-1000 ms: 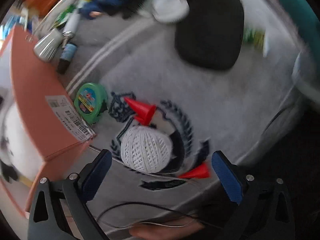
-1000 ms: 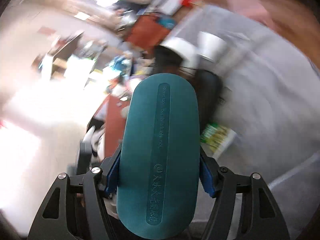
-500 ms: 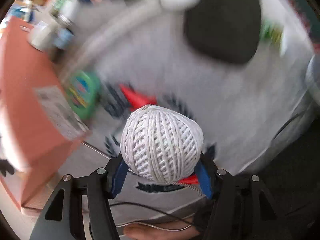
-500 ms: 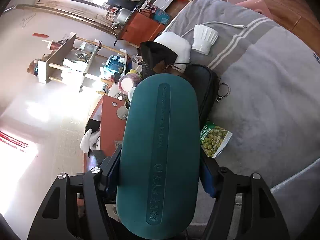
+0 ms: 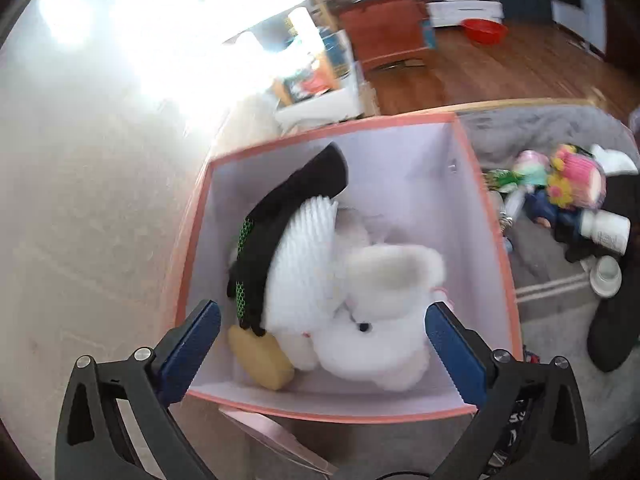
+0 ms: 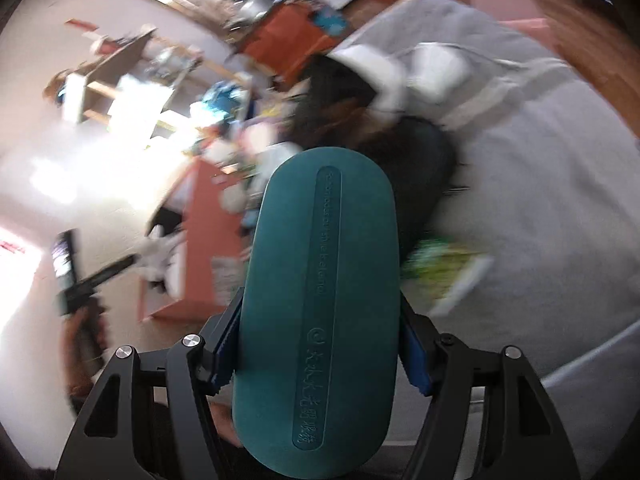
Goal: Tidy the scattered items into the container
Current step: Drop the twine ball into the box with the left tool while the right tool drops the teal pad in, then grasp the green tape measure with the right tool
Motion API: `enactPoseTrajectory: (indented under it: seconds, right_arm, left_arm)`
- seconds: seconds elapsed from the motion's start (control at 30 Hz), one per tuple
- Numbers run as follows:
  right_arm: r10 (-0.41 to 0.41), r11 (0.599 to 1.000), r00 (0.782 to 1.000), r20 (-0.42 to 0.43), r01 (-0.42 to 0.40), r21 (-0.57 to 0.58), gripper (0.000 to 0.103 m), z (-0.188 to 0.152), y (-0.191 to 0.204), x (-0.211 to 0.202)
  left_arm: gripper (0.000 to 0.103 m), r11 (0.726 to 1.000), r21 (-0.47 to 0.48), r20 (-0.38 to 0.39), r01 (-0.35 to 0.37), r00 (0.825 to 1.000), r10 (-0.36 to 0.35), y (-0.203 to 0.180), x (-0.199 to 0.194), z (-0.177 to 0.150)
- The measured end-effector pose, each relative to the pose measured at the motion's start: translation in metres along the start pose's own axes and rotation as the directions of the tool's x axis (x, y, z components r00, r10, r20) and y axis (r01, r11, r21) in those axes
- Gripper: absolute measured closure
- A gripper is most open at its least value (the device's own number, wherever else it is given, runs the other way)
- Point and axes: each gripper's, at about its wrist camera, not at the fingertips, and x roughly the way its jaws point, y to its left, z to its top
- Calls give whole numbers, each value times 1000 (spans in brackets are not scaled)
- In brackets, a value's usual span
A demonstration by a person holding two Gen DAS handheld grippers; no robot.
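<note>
In the left wrist view the left hand-held gripper hangs over the pink box, its jaws opening wide with nothing pinched between the blue pads; below it, inside the box, lie a white plush toy, a tan round piece at the near wall, a white ribbed item and a black glove with green mesh leaning toward the far corner. To the right of the box, on the grey blanket, a colourful doll and a white bottle lie close together. In the right wrist view the right hand-held gripper pinches a teal oblong case by its sides, held above the blanket; beyond it sit a blurred green snack packet and a black pouch
</note>
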Motion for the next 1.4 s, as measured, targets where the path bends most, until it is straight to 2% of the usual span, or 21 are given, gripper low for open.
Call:
enactPoseTrajectory:
  seconds: [0.1, 0.23, 0.33, 0.37, 0.4, 0.43, 0.47, 0.53, 0.6, 0.67, 0.73, 0.8, 0.87, 0.93, 1.07, 1.17, 1.2, 1.23, 1.27, 1.3, 1.4]
  right_arm:
    - [130, 990, 991, -40, -132, -54, 37, 0, 64, 29]
    - [263, 939, 958, -117, -282, -195, 37, 10, 175, 74]
    - [334, 888, 929, -161, -367, -277, 35, 20, 256, 107]
    - [343, 880, 926, -158, -375, -293, 30, 26, 281, 117]
    - [351, 872, 924, -151, -381, -306, 14, 30, 295, 122]
    - [350, 868, 927, -138, -376, -323, 8, 33, 307, 126]
    - [336, 870, 934, -119, -356, -342, 8, 36, 313, 128]
    - [318, 879, 941, -116, -338, -335, 12, 38, 305, 128]
    - [294, 909, 947, -131, -319, -268, 20, 34, 271, 130]
    - [260, 950, 953, -155, -281, -135, 29, 27, 213, 139]
    - [251, 968, 953, -172, -249, 35, 37, 15, 155, 149]
    - [280, 944, 944, -173, -238, 228, 39, -1, 97, 163]
    - [324, 894, 931, -165, -245, 375, 43, -18, 55, 181]
    - [354, 856, 921, -161, -251, 452, 47, -25, 34, 201]
    - [339, 847, 924, -177, -218, 484, 48, -27, 24, 237]
    - [275, 873, 938, -209, -153, 464, 51, -21, 25, 260]
    - [258, 881, 944, -205, -143, 450, 56, -18, 29, 264]
    - [245, 892, 951, -189, -144, 428, 55, -12, 33, 265]
    - [216, 907, 957, -196, -122, 404, 55, -6, 36, 269]
    - [161, 921, 959, -235, -60, 385, 55, -2, 37, 280]
    - [145, 912, 953, -264, -25, 410, 55, 3, 35, 291]
  left_arm:
    - [0, 977, -178, 23, 117, 993, -114, 30, -8, -2]
    - [0, 931, -342, 155, 129, 985, -79, 75, -34, -2]
    - [0, 871, -471, 199, 144, 978, -54, 117, -38, -12]
    - [0, 846, -508, 202, 159, 977, -63, 132, -33, -14]
    - [0, 832, -528, 199, 170, 977, -74, 142, -30, -15]
    - [0, 827, -534, 198, 174, 977, -78, 147, -28, -16]
    - [0, 828, -535, 188, 167, 979, -76, 146, -24, -16]
    - [0, 837, -524, 156, 156, 984, -86, 136, -11, -17]
    - [0, 841, -515, 143, 163, 984, -103, 128, -8, -17]
    - [0, 856, -490, 145, 165, 984, -106, 115, -10, -13]
    - [0, 871, -463, 151, 164, 983, -105, 105, -15, -9]
    - [0, 883, -438, 153, 167, 982, -110, 96, -19, -7]
    - [0, 895, -416, 152, 164, 982, -109, 87, -21, -4]
    - [0, 903, -399, 152, 160, 983, -107, 80, -23, -2]
    - [0, 914, -375, 151, 154, 983, -103, 69, -23, 1]
    - [0, 918, -367, 143, 148, 984, -102, 64, -18, 3]
    - [0, 919, -365, 141, 147, 985, -102, 63, -17, 3]
    - [0, 921, -362, 138, 145, 985, -101, 62, -15, 4]
    - [0, 923, -358, 135, 143, 986, -101, 59, -14, 5]
    - [0, 925, -353, 132, 142, 986, -101, 58, -13, 6]
    - [0, 933, -334, 122, 138, 987, -102, 50, -9, 8]
